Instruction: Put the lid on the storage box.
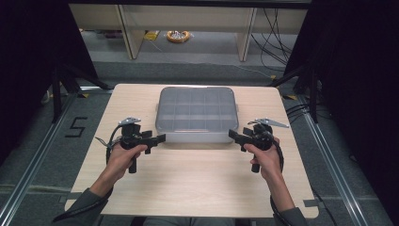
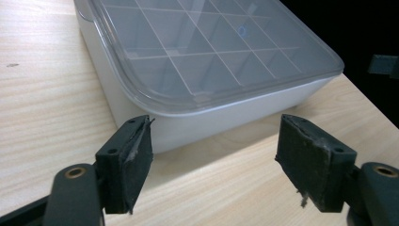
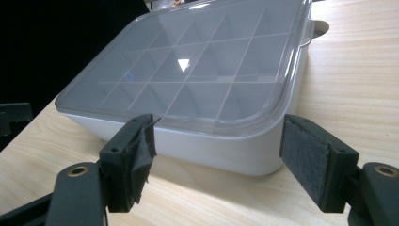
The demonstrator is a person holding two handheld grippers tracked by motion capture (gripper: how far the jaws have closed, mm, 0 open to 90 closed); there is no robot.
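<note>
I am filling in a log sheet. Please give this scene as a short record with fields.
surface: wooden table
main thing: white compartment box with a clear lid, lid on
compartments: empty as far as the lid lets one see
left gripper: open, at the box's near left corner, nothing between the jaws
right gripper: open, at the near right corner, nothing held

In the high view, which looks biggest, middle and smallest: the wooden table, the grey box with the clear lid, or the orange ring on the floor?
1. Light wooden table.
2. Grey plastic box with clear lid.
3. Orange ring, though it lies farther away, so its true size is unsure.
</note>
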